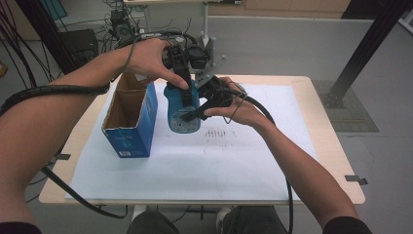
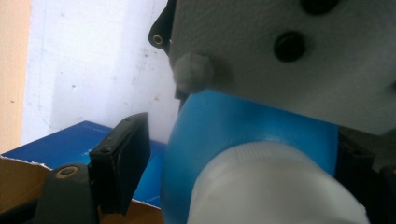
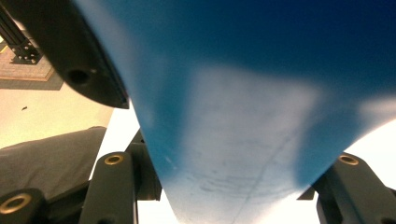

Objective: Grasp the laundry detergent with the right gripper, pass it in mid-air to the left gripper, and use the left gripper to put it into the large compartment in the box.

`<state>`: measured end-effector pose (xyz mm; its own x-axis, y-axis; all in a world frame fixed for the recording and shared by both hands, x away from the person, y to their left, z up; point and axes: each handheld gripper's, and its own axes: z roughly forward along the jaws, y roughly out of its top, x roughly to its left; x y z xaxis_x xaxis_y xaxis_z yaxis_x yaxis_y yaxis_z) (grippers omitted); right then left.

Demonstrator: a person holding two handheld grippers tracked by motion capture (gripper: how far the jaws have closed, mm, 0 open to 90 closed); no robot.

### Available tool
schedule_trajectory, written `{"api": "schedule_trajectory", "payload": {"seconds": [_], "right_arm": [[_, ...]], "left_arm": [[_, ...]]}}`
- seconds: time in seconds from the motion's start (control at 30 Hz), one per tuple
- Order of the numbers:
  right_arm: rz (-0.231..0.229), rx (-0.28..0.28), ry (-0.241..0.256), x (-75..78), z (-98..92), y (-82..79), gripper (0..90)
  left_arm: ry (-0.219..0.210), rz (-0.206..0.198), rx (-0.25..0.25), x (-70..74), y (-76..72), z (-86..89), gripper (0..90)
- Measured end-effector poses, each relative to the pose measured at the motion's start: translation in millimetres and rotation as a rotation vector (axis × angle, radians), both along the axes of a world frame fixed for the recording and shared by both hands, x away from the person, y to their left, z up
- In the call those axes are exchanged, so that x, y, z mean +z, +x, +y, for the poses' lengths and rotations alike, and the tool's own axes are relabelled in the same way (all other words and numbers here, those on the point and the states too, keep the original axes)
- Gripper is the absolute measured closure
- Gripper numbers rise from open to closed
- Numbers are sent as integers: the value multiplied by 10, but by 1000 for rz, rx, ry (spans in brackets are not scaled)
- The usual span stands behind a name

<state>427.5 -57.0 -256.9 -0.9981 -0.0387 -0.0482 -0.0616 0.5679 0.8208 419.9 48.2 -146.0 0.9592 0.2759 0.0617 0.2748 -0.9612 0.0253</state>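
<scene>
A bottle [image 1: 183, 109] is standing on a paper sheet [image 1: 195, 156] that is covering the bench [image 1: 336, 165]. An open box [image 1: 130, 117] is sitting just left of the bottle. The left gripper [image 1: 187, 66] is hanging over the bottle's top, while the right gripper [image 1: 207, 100] is pressing in from its right side.

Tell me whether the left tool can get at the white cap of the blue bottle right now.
Probably yes: the left tool sits over the blue plastic bottle, its white ribbed cap between open jaws.
</scene>
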Motion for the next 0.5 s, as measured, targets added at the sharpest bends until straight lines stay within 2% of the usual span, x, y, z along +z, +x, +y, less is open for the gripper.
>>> {"api": "schedule_trajectory", "payload": {"seconds": [0.33,0.5], "right_arm": [[4,0,0,-10,9,0,437],[4,1,-3,-16,13,1,437]], "left_arm": [[-13,17,-10,0,-13,6,329],[-3,19,-14,-7,-14,-1,340]]}}
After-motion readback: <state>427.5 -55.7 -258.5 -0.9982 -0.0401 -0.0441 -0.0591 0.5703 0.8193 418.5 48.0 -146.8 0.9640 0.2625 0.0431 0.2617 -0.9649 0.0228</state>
